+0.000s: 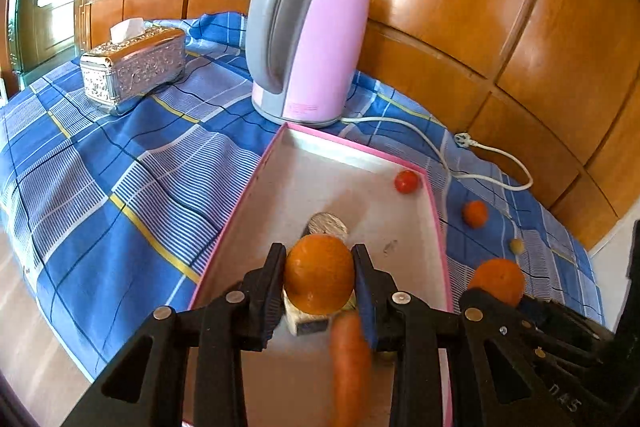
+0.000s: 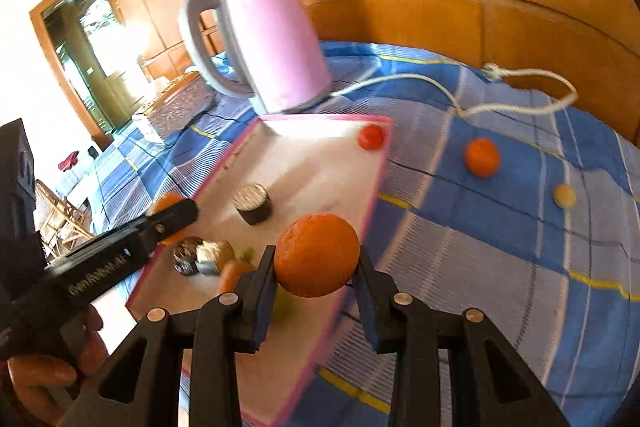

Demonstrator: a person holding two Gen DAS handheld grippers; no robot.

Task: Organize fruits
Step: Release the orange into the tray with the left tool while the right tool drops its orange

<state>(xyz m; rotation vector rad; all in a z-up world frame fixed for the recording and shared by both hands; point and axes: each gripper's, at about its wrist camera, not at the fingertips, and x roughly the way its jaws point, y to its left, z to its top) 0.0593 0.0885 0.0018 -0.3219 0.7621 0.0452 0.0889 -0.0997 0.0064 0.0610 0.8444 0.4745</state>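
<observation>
My left gripper (image 1: 320, 277) is shut on an orange (image 1: 320, 271) and holds it above the near half of a pink-rimmed white tray (image 1: 320, 183). My right gripper (image 2: 316, 263) is shut on a second orange (image 2: 316, 254), just over the tray's (image 2: 320, 167) right edge. In the tray lie a red tomato (image 1: 406, 181) in the far right corner and a carrot (image 1: 350, 367) near me. A small orange (image 2: 482, 157) and a small yellow fruit (image 2: 564, 195) rest on the blue checked cloth, right of the tray.
A pink kettle (image 1: 308, 35) stands behind the tray, and its white cord (image 1: 460, 155) trails right along the wood-panelled wall. A silver tissue box (image 1: 134, 69) sits at the back left. Foil-topped round items (image 2: 253, 203) lie inside the tray. A hand (image 2: 48, 359) holds the left gripper.
</observation>
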